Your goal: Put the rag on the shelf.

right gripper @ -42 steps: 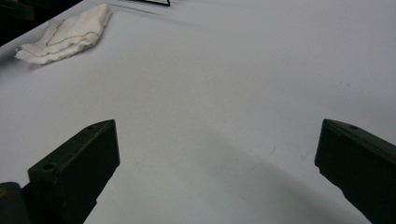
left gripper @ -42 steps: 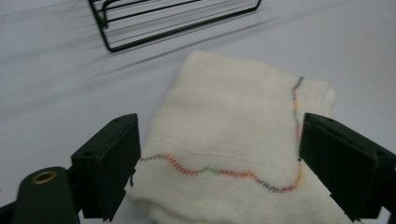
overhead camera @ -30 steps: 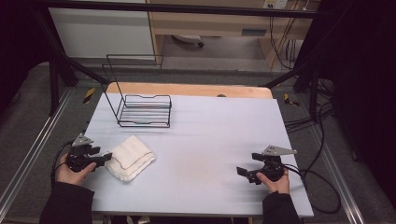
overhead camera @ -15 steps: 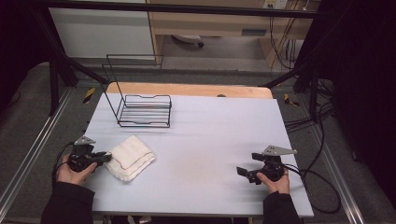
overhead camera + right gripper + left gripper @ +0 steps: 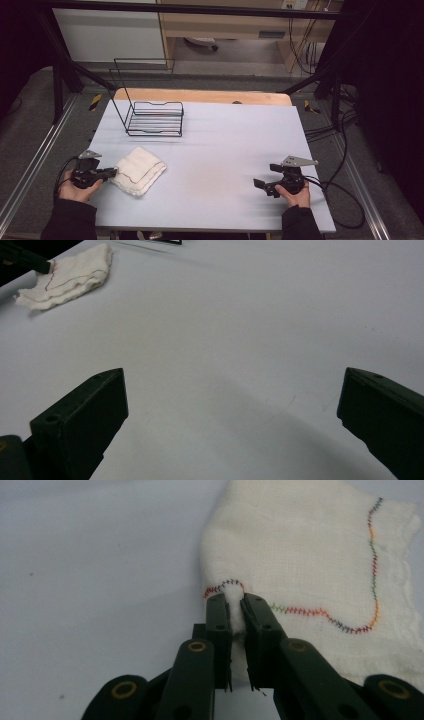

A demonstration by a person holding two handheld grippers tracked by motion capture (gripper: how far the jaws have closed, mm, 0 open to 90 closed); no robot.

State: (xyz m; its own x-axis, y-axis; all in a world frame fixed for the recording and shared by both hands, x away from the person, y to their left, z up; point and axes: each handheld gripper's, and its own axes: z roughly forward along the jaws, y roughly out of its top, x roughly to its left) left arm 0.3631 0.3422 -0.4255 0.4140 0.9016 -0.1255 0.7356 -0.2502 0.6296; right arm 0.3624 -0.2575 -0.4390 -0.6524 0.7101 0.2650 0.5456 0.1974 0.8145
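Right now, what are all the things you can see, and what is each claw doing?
cloth: one, white with coloured stitching, folded, near left of the table
wire rack: one, black, far left of the table
table: one, pale grey top, wooden strip along its far edge
left claw: one, black, jaws pinching the cloth's edge
right claw: one, black, jaws wide apart, holding nothing, near right of the table
hands: two, each holding a claw

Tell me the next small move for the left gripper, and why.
Probably lift slightly: the left gripper is pinched on a fold at the edge of the folded white cloth with multicoloured stitching, which lies flat on the pale table; the right gripper waits open.
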